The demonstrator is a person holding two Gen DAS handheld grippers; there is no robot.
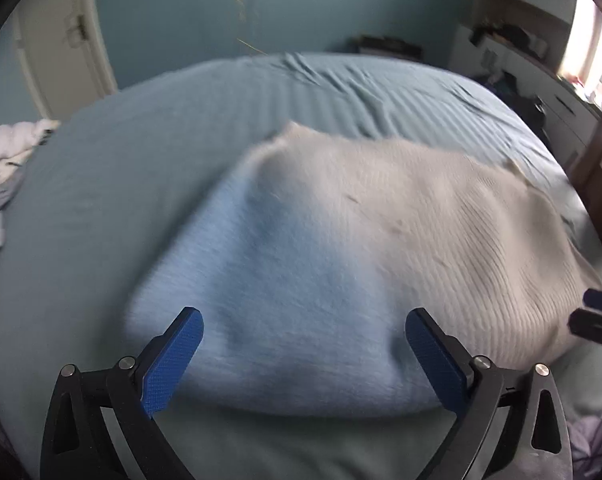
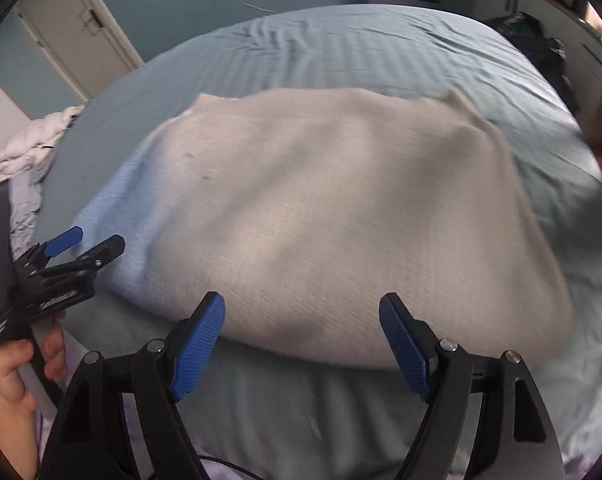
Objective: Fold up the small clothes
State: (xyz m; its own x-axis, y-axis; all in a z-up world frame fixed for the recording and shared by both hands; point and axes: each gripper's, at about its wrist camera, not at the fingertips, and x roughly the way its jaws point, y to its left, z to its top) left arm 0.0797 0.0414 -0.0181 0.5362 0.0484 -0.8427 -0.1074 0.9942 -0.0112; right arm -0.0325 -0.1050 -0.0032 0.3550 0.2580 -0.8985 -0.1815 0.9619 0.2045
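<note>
A pale knitted garment (image 1: 341, 248) lies spread on the bed, its left part tinted light blue and the rest cream; the same garment (image 2: 321, 208) fills the middle of the right wrist view. My left gripper (image 1: 304, 318) hangs over its near edge, jaws wide apart, nothing between the blue pads. My right gripper (image 2: 302, 304) stands open above the garment's near edge with nothing between its jaws. The left gripper (image 2: 97, 240) also shows at the left of the right wrist view, held by a hand (image 2: 9, 380). Part of the right gripper shows at the left wrist view's right edge.
The bed has a blue-grey sheet (image 1: 141, 160) with creases at the far end. A heap of pale laundry (image 2: 29, 148) lies at the bed's left side. A door (image 1: 61, 40) stands behind on the left, and drawers with clutter (image 1: 541, 80) on the right.
</note>
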